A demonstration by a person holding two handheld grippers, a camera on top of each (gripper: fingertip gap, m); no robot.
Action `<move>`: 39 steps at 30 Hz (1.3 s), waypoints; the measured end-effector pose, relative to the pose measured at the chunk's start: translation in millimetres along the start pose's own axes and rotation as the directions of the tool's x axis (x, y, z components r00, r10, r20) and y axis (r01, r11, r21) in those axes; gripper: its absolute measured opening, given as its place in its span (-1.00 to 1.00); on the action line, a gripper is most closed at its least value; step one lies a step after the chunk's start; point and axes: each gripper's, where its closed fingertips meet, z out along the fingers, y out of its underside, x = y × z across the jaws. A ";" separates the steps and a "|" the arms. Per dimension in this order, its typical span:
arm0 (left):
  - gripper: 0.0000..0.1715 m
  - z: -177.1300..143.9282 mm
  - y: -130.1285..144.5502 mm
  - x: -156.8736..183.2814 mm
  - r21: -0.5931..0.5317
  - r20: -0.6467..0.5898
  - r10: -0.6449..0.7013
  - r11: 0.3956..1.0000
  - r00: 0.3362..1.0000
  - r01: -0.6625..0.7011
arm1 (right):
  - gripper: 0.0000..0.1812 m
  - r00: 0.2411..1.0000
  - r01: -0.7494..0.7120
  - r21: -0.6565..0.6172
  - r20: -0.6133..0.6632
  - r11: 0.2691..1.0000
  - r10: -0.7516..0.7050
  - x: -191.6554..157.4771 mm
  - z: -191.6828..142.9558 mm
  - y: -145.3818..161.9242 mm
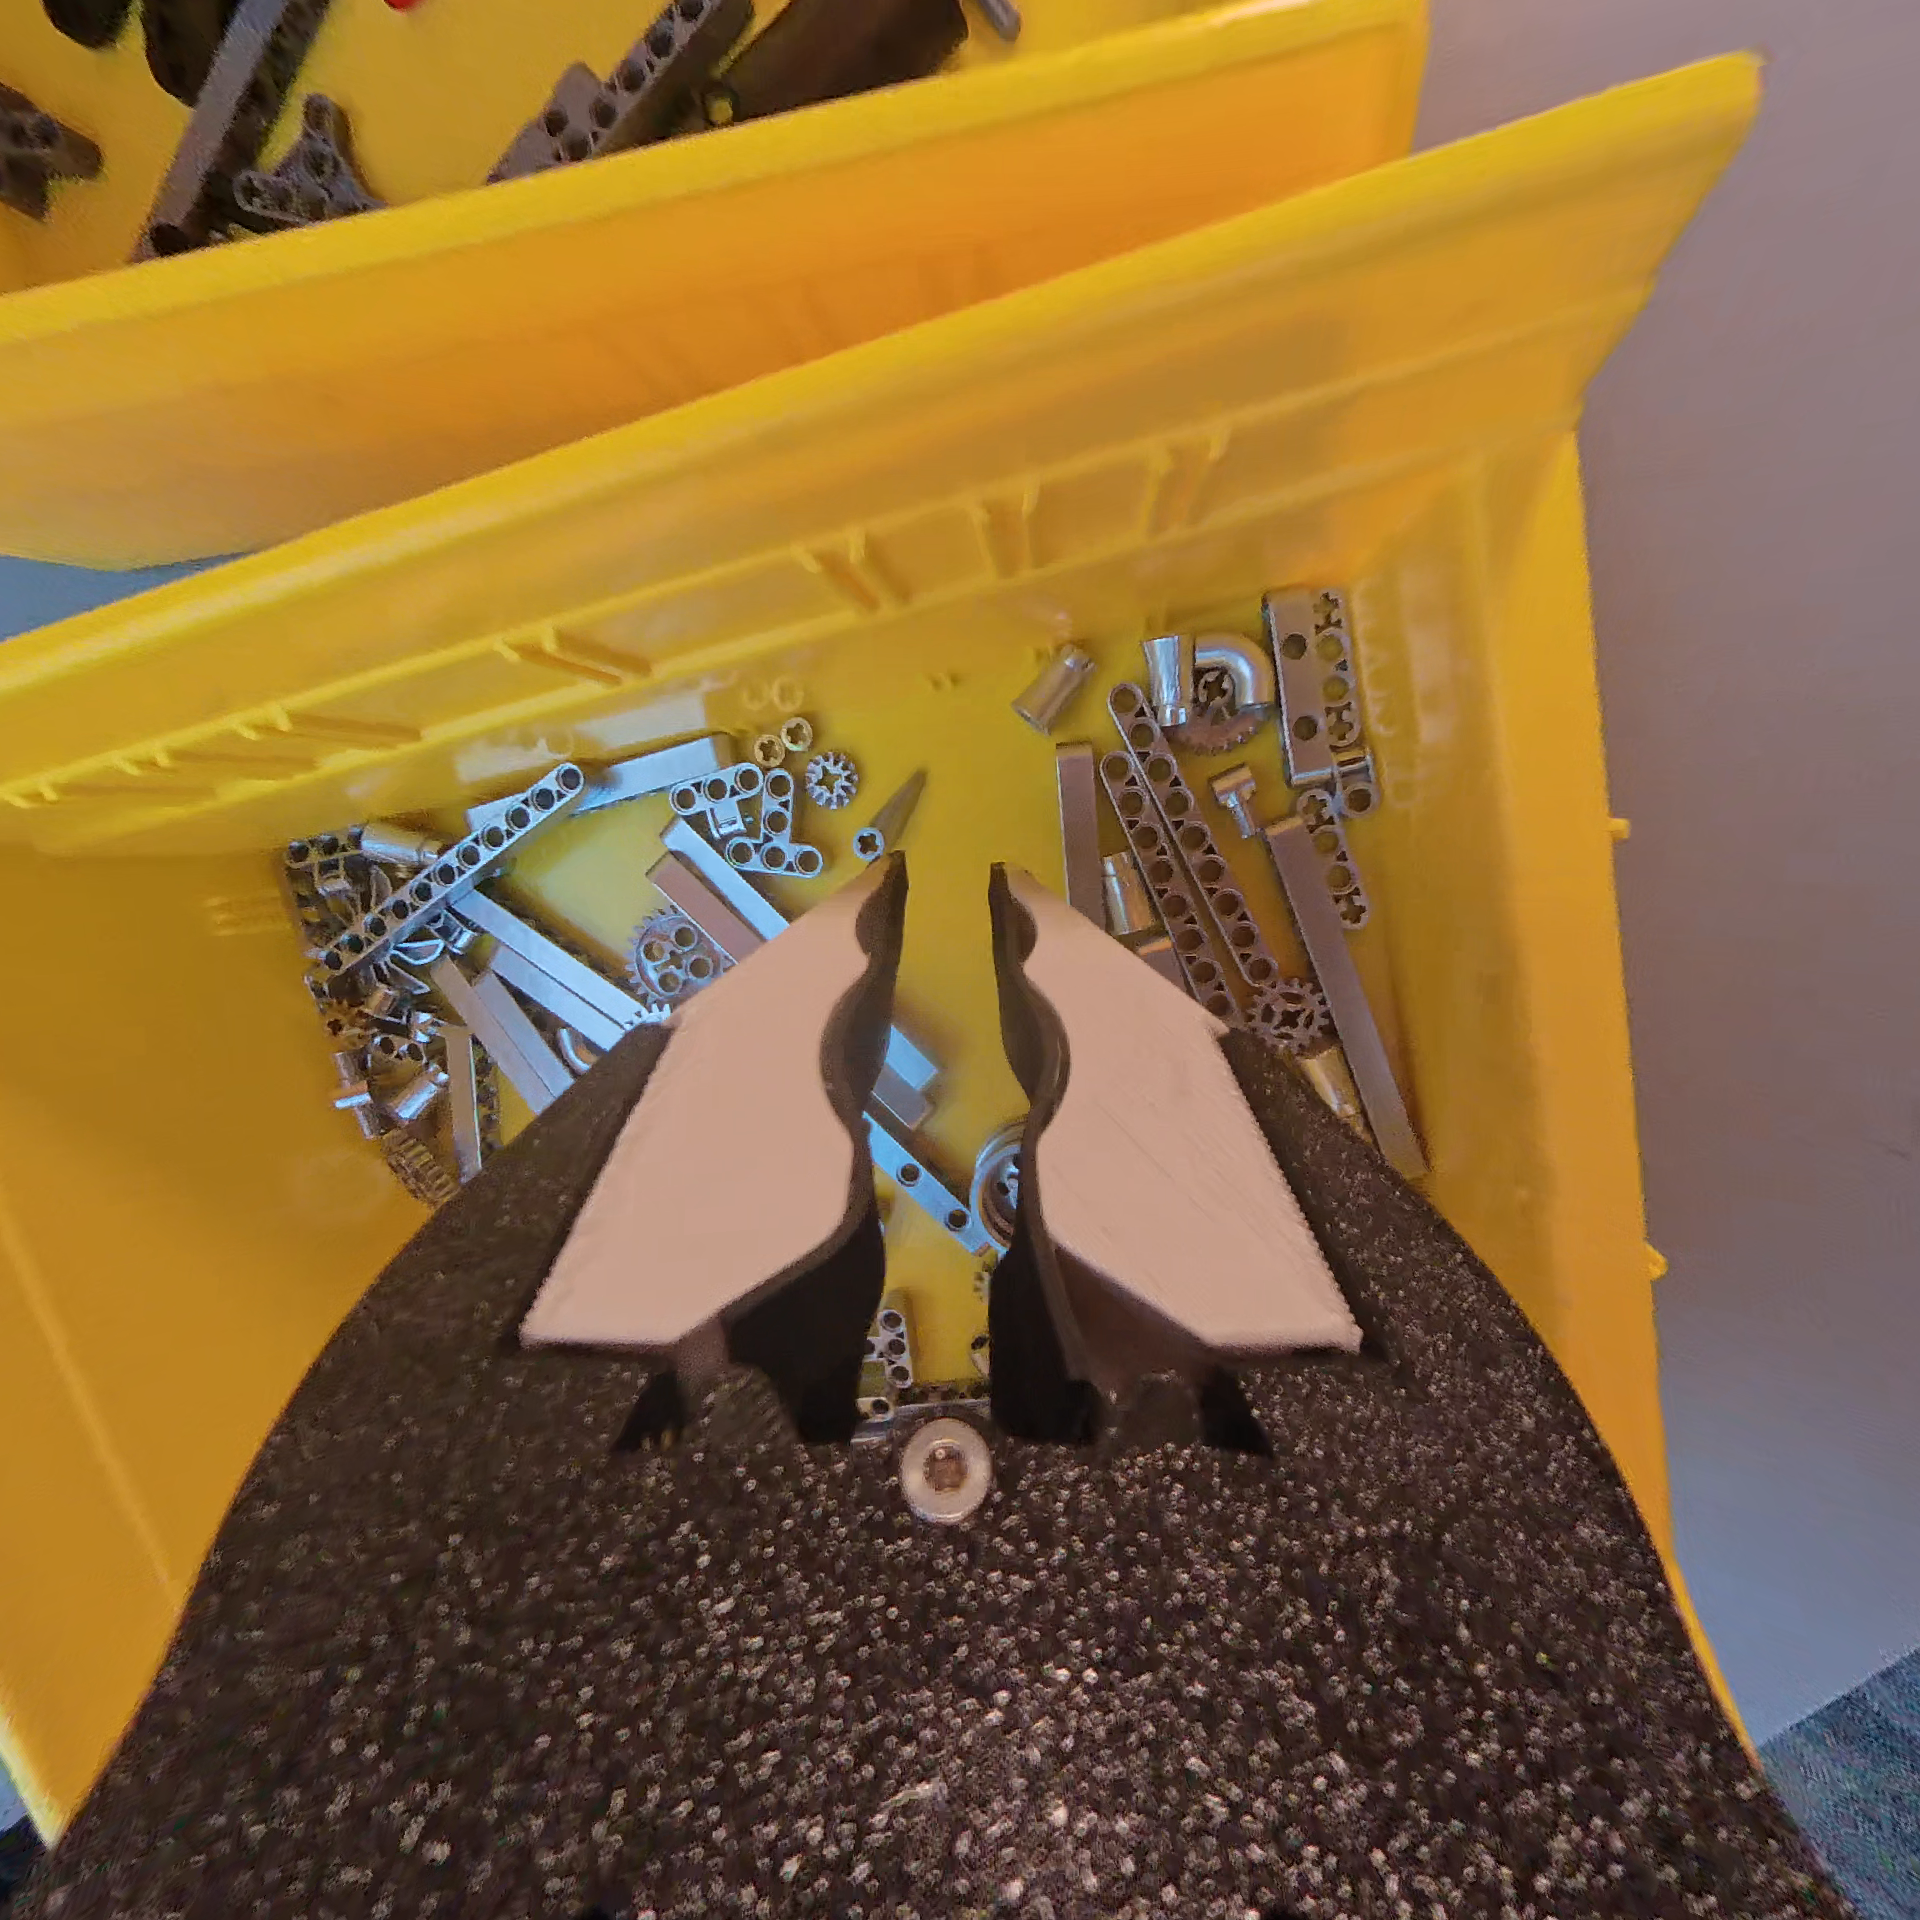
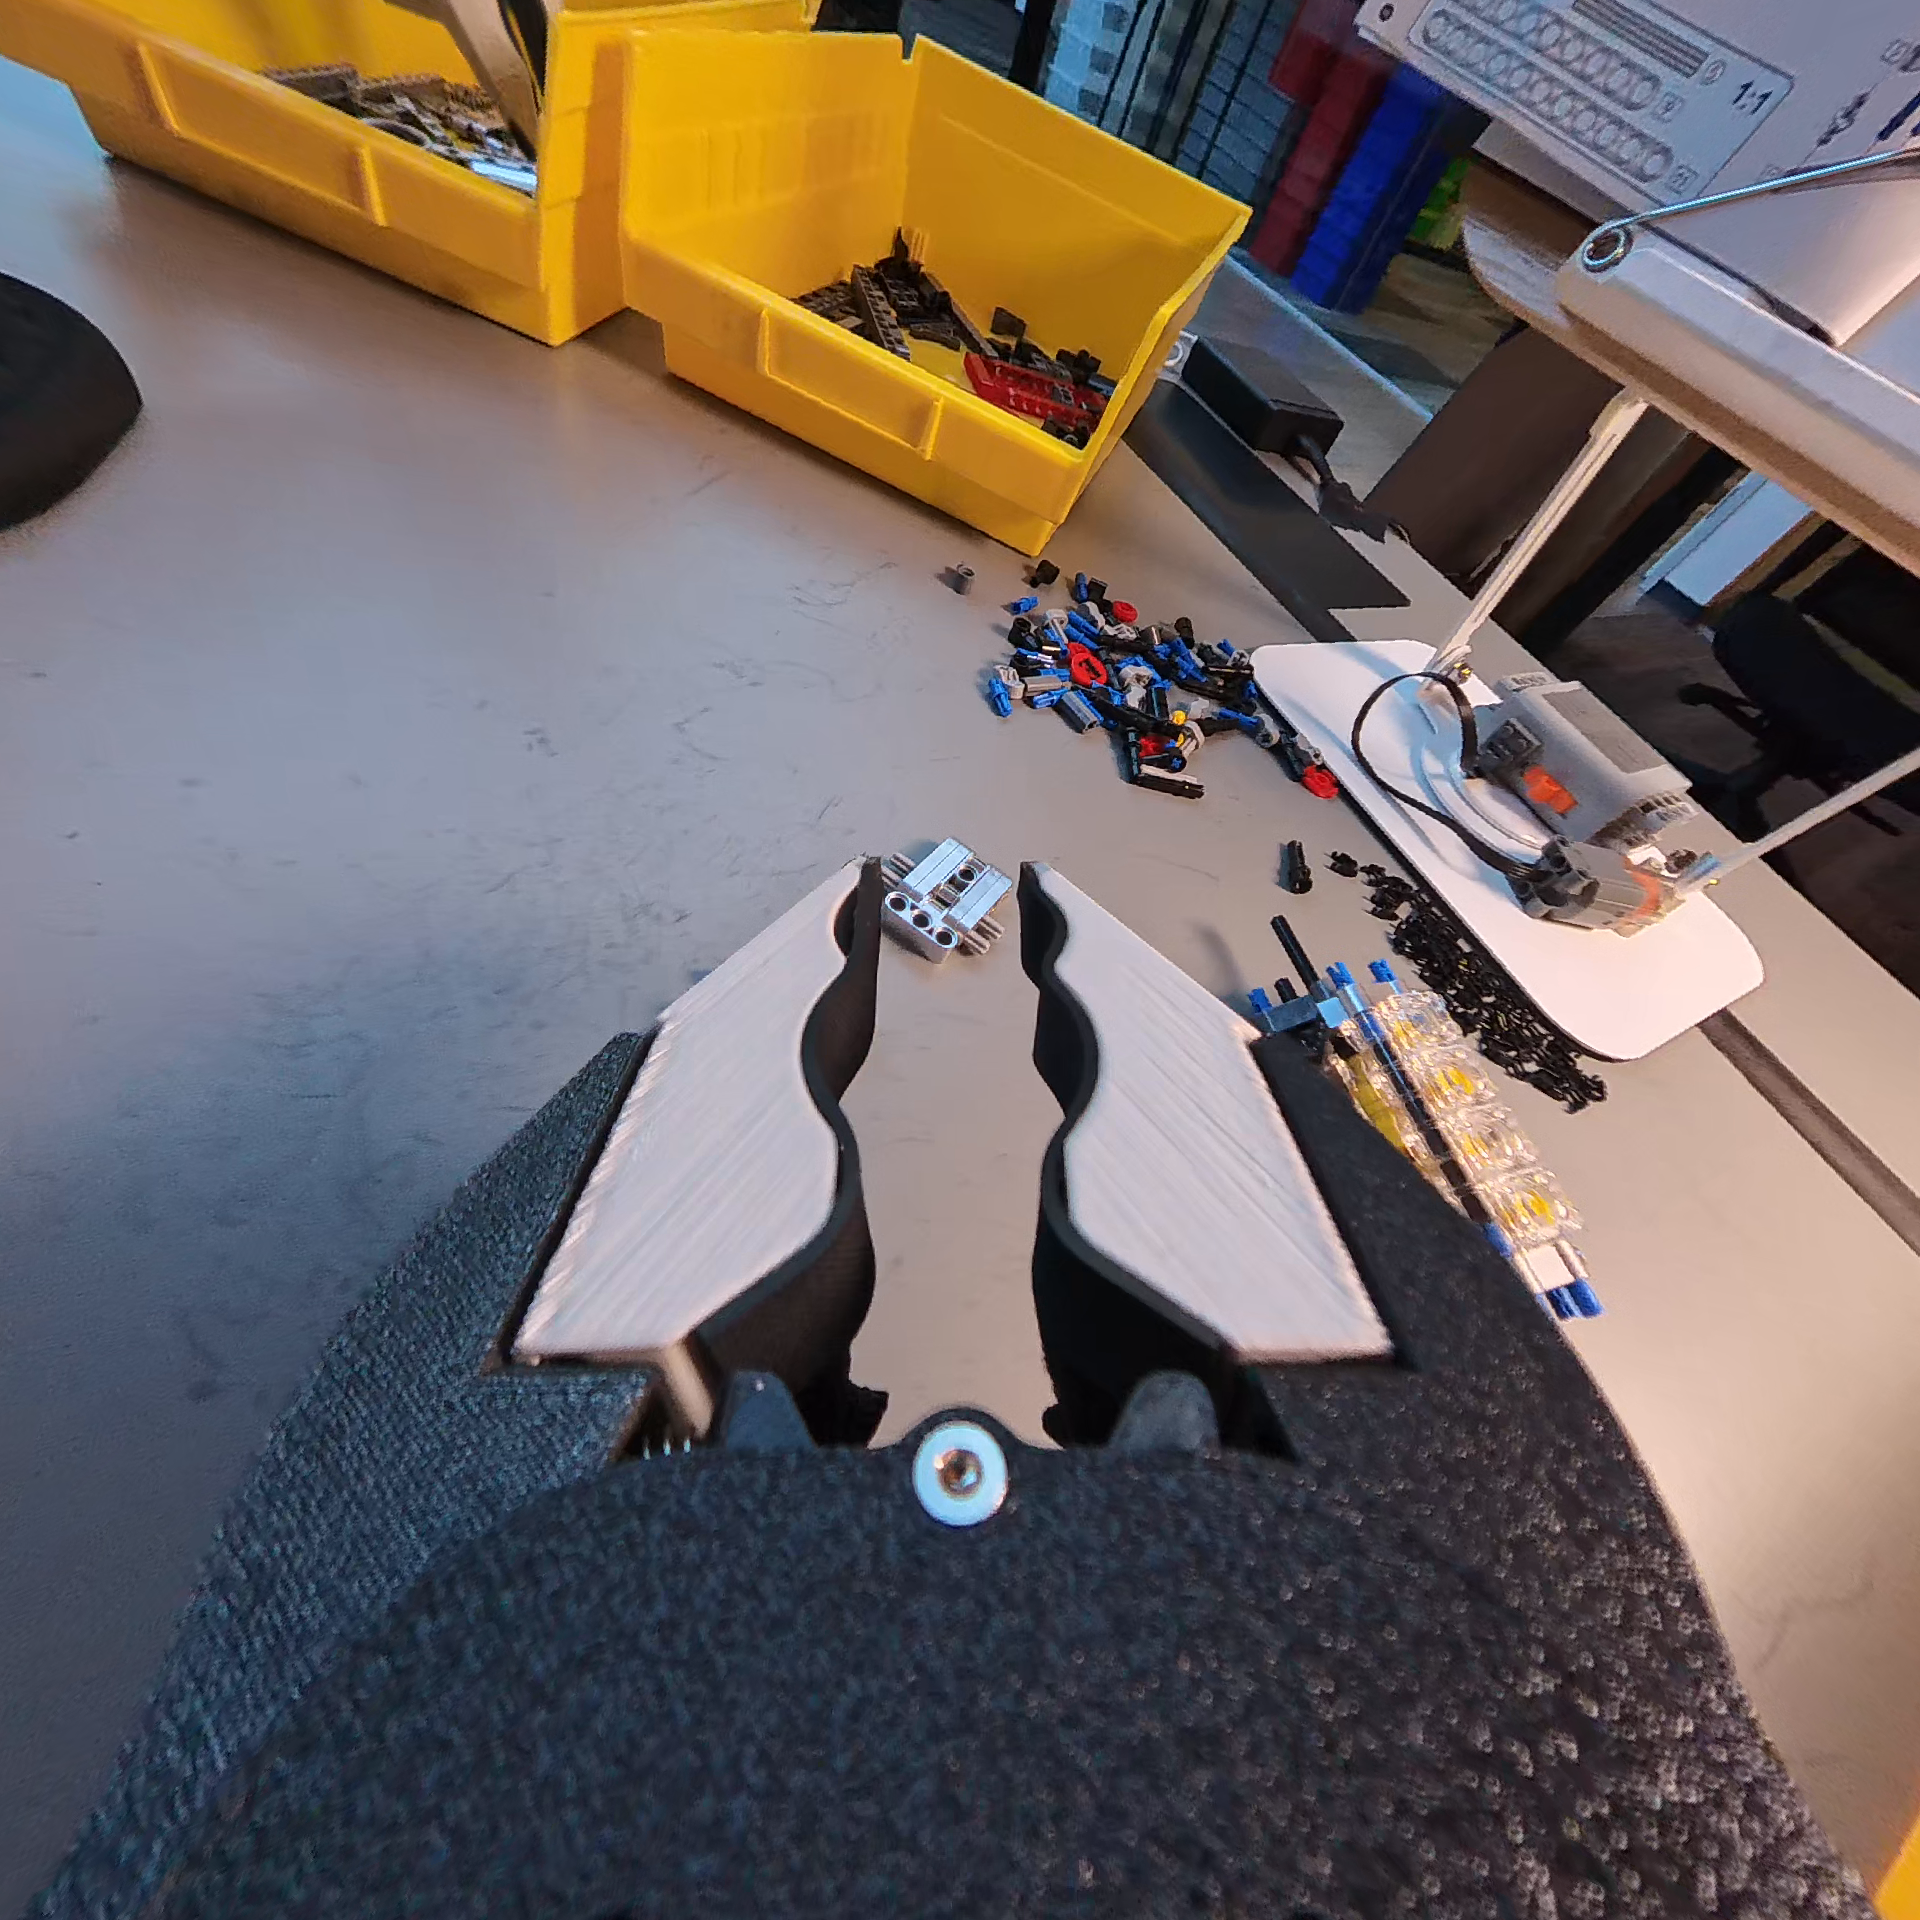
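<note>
My left gripper point(image 1: 945, 871) is open and empty, reaching down into a yellow bin point(image 1: 1507, 935) that holds several light grey building-toy beams, gears and pins. A long holed beam point(image 1: 1195, 862) lies to the right of the fingertips and another grey beam point(image 1: 447, 873) to the left. My right gripper point(image 2: 943, 871) is open and empty just above the grey table point(image 2: 416, 779). A small light grey block assembly point(image 2: 945, 899) lies on the table between its fingertips, closer to the left finger.
A second yellow bin point(image 1: 520, 343) with dark parts stands behind the first. In the right wrist view, two yellow bins point(image 2: 935, 260) stand at the back, a pile of blue, black and red pins point(image 2: 1132, 686), a clear and yellow assembly point(image 2: 1444, 1122), black chain links point(image 2: 1475, 987) and a white plate point(image 2: 1621, 987) with a grey motor unit lie to the right. The gap from one gripper's tips to the other's is roughly 45 centimetres. From the right gripper's tips to the white plate point(image 2: 1621, 987) is close to 30 centimetres.
</note>
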 end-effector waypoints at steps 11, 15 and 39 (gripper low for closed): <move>-0.93 29.3 6.5 -16.1 -0.218 -0.064 0.149 0.963 0.987 -0.159 | -0.72 1.000 -0.027 -0.004 -0.013 1.000 0.027 5.1 0.4 0.9; -0.91 33.9 11.4 -17.7 -0.278 -0.081 0.188 0.939 0.979 -0.203 | -0.72 1.000 -0.025 -0.007 -0.007 1.000 0.025 3.8 0.9 1.4; -0.92 -62.0 -77.6 38.7 0.383 -0.191 -0.145 0.900 0.971 0.210 | -0.72 1.000 -0.019 0.007 -0.003 1.000 0.019 4.0 -3.0 0.0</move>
